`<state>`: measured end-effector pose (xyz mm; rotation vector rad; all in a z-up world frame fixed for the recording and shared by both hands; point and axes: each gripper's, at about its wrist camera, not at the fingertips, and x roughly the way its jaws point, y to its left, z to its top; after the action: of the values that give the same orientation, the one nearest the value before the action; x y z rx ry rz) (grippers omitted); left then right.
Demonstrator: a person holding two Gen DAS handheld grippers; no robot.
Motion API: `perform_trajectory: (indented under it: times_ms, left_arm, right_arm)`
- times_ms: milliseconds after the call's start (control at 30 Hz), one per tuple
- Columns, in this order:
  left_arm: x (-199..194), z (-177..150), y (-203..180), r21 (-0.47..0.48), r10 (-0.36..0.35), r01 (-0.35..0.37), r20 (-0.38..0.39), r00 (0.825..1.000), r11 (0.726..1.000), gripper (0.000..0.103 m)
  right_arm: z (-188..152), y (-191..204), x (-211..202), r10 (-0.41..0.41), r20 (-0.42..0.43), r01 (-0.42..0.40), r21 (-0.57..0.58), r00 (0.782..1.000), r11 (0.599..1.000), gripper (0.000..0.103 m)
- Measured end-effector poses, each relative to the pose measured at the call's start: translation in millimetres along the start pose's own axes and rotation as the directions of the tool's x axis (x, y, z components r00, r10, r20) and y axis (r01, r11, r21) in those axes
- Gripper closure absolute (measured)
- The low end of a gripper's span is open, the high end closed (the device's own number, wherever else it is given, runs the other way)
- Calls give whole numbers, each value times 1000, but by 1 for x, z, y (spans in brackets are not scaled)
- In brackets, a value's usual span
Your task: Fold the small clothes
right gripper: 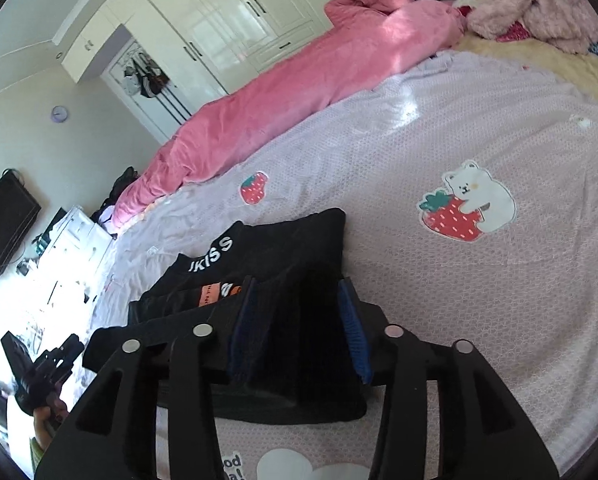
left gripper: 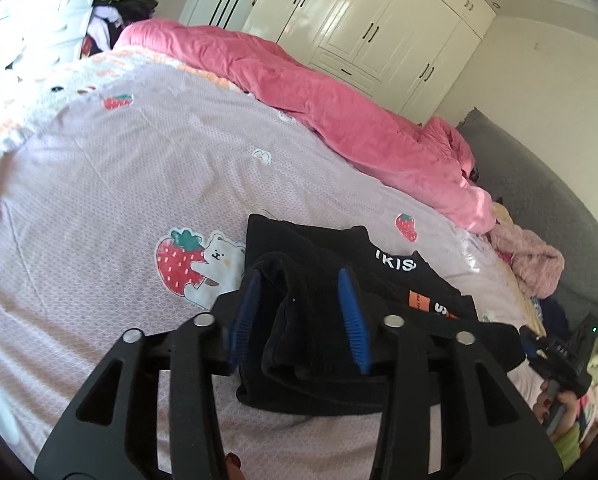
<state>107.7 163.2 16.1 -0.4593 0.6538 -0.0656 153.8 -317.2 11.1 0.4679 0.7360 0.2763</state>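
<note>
Left wrist view: left gripper (left gripper: 299, 312) jaws parted, black fold of garment (left gripper: 351, 280) lying loose between blue pads (left gripper: 245, 320), not pinched. Right gripper (right gripper: 299, 320) likewise released over same garment's near edge. Garment lies folded on bedsheet (right gripper: 479, 320), just beside strawberry bear print (left gripper: 197, 266). Beyond garment, pink quilt (left gripper: 339, 120). Fold looks just laid down; next, back both grippers clear without dragging cloth.

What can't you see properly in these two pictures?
- Black folded garment with white letters: the lettering is partly hidden by a fold in both wrist views, so the whole word is unreadable.
- Its near edge: covered by the left hand-held gripper and the right hand-held gripper.
- Round white sticker with dark writing on the lilac strawberry-print bedsheet: cut off by the right view's bottom edge.
</note>
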Motion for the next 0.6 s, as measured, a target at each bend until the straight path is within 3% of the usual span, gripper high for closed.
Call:
perform_trajectory:
  times_ms: [100, 167, 233, 600]
  left_arm:
    - [-7, -1, -6, 34, 15, -15, 1, 1000, 999, 60]
    - [-13, -3, -8, 46, 11, -11, 0, 1000, 999, 50]
    - [-17, -8, -10, 56, 8, -7, -12, 1000, 998, 47]
    - [-4, -53, -24, 111, -14, 33, -165, 986, 993, 43]
  right_arm:
    - [-2, 7, -7, -3, 21, 4, -49, 1000, 999, 54]
    - [-5, 10, -9, -2, 19, 3, -63, 1000, 998, 51]
    - [-9, 13, -10, -6, 18, 7, -74, 1000, 997, 47]
    - [-36, 16, -5, -10, -83, 5, -65, 996, 998, 47]
